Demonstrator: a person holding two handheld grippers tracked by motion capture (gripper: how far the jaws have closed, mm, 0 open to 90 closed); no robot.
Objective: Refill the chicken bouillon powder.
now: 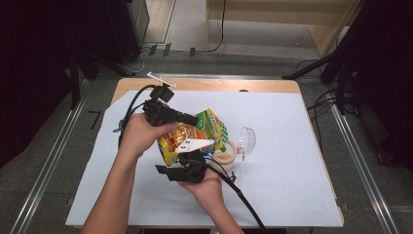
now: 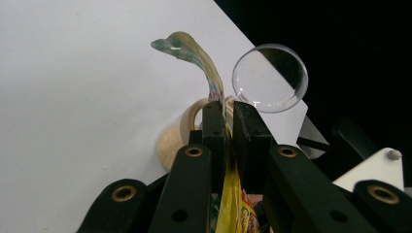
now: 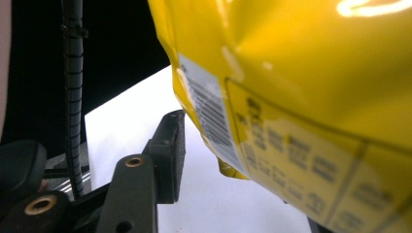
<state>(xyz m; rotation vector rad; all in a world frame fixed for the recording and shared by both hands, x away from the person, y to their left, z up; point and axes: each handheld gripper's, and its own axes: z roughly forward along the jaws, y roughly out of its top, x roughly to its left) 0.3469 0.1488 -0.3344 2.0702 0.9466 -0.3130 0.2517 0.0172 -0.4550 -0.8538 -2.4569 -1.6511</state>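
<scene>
A yellow, orange and green snack bag (image 1: 207, 130) is held up above the white sheet near the table's middle. My left gripper (image 1: 195, 119) comes in from the left and is shut on the bag's upper edge; in the left gripper view the thin bag edge (image 2: 214, 80) rises from between the closed jaws of that gripper (image 2: 224, 121). My right gripper (image 1: 187, 161) sits just below the bag, jaws pointing up at it. In the right gripper view the bag's yellow back with a barcode (image 3: 301, 97) hangs over the open gripper (image 3: 238, 194); one jaw stands clear on the left, the other is hidden.
A roll of beige tape (image 1: 225, 155) lies just right of the bag, and a clear round dish (image 1: 247, 140) leans beside it. A white sheet (image 1: 282, 185) covers most of the wooden table (image 1: 219, 85). Cables trail from both grippers.
</scene>
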